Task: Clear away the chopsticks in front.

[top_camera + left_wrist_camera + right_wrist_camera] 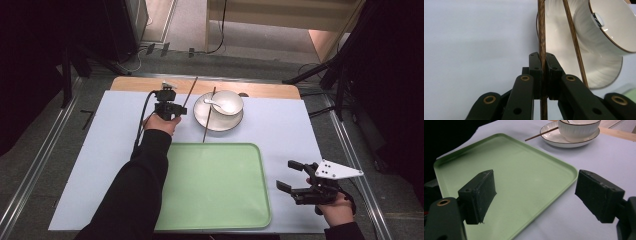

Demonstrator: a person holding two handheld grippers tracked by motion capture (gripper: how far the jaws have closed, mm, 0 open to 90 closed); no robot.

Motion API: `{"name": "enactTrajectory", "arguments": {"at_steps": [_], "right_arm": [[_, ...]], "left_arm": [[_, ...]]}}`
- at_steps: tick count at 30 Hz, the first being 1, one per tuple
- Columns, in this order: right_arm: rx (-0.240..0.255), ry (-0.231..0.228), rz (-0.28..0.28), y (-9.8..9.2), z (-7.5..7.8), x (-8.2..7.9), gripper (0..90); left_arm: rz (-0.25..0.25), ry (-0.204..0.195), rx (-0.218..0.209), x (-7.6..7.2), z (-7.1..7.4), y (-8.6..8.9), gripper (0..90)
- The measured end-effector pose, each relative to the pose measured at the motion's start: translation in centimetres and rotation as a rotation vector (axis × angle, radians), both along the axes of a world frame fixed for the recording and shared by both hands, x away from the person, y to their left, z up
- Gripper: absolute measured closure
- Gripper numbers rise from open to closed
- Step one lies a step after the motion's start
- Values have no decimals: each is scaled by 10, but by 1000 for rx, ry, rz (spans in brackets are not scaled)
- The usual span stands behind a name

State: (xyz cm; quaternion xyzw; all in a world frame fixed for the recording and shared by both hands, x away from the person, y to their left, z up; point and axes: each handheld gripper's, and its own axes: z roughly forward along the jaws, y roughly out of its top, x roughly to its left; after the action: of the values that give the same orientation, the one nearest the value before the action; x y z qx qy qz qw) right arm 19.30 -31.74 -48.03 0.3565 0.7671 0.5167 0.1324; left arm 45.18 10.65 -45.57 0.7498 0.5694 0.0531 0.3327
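A pale blue sheet (100, 150) covers the table, with a green tray (215, 185) lying bare at the near edge and open room on every side of it. Beyond the tray's far rim sits a white plate (200, 112) carrying a bowl (232, 97) with a white spoon (215, 104) inside. One chopstick (208, 116) leans across the plate's left rim, its near tip just short of the tray. The left gripper (176, 106), just left of the plate, has its jaws clamped on the other chopstick (542, 37), which stands clear of the sheet and points away toward the table's far wooden edge. The right gripper (291, 176) hovers right of the tray, jaws spread wide, holding nothing.

The held stick is thin and pinched well along its length; it could likely pivot or slip in the jaws if swung fast. It also passes close by the plate rim and the resting chopstick, so a careless turn toward the tray might knock either.
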Motion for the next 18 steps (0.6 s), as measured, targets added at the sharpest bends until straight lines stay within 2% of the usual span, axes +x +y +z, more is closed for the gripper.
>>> {"name": "enactTrajectory", "arguments": {"at_steps": [2, 4, 5, 6, 7, 8, 10, 11, 12, 14, 17, 18], "right_arm": [[-2, -1, 0, 0, 0, 0, 172], [-5, 0, 1, 1, 0, 0, 172], [-9, -2, 2, 1, 0, 0, 171], [-9, -2, 2, 1, 0, 0, 171], [-11, -2, 2, 2, 0, 0, 172], [-11, -2, 2, 2, 0, 0, 172], [-14, -2, 2, 2, 1, 0, 172], [-13, -4, 4, 3, 1, 1, 172], [-15, -4, 3, 3, 1, 1, 172], [-16, -2, 3, 4, 1, 1, 172], [-19, 0, 3, 5, 1, 2, 172], [-19, 0, 3, 5, 1, 2, 172]], "left_arm": [[-12, -1, -6, -8, 4, 7, 862], [-27, 7, -30, -18, 6, 13, 862], [-44, 7, -42, -31, 7, 16, 862], [-44, 7, -42, -31, 7, 16, 862], [-55, 1, -51, -43, 7, 20, 862], [-55, 1, -51, -43, 7, 20, 862], [-73, -6, -27, -54, 6, 22, 861], [-83, -7, -17, -65, 4, 26, 861], [-83, -7, -17, -65, 4, 26, 862], [-80, -3, -38, -76, 2, 30, 861], [-84, -6, -29, -94, -3, 37, 861], [-84, -6, -29, -94, -3, 37, 861]]}}
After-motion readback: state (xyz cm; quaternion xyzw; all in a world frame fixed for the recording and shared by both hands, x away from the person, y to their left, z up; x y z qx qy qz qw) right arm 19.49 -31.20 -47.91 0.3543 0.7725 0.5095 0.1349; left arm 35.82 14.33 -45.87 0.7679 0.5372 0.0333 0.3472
